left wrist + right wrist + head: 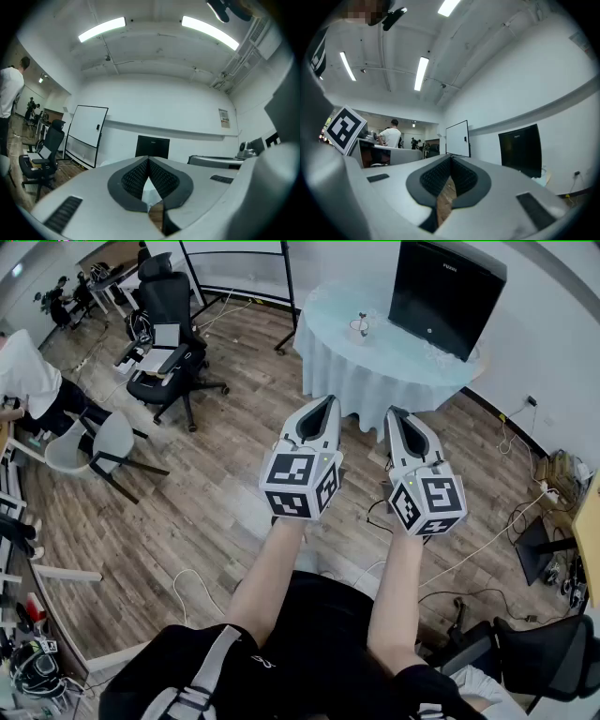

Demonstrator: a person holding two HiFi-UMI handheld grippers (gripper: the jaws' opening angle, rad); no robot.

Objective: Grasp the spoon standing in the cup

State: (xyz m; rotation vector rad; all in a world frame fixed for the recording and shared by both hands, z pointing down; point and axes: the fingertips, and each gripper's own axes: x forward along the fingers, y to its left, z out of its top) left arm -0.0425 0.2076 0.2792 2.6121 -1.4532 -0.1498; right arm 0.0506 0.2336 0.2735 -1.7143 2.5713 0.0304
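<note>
Nothing can be read. The black monitor (441,296) has a small pale brand mark by its top edge, and the wall notice (225,118) bears print; both are illegible.

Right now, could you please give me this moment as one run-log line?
stage: before grasp | left gripper: shut, empty | right gripper: shut, empty | cup: on round table ahead, untouched

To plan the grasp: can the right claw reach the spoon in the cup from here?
Probably not yet. The right claw is shut and well short of the table where the cup holds the spoon; only floor lies between.
</note>
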